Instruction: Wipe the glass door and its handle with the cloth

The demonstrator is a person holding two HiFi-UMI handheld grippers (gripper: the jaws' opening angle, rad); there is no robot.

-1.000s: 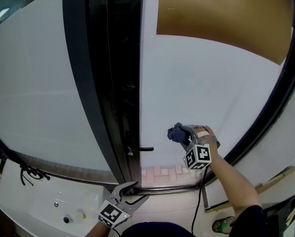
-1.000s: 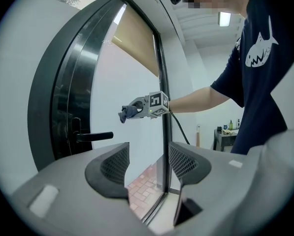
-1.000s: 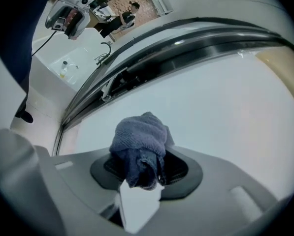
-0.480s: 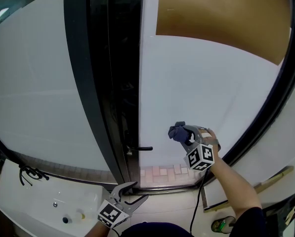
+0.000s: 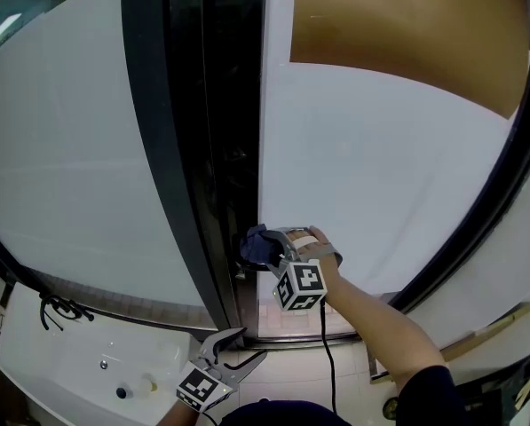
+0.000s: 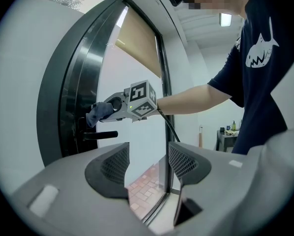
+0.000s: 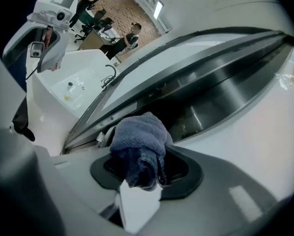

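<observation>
I have the cloth pinched in the right gripper, whose jaws are closed on it. It is a small blue-grey terry piece with a looped, knobbly weave. It is bunched into a rounded wad that bulges out past the jaw tips, and a darker fold hangs down between them.

From the head view the cloth sits at the left edge of the glass door, low down, right where the pane meets the dark frame. The left gripper view shows the cloth just above the black lever handle and apart from it. I cannot tell whether it touches the glass.

The pane looks frosted white, with a tan panel across its upper right part.

My left gripper hangs low, below the bottom edge of the door. Its jaws are spread with nothing between them, and brick paving shows through the gap.

The only print I can make out is the black-and-white square pattern on the right gripper's marker cube and a white shark drawing on the person's dark shirt.
</observation>
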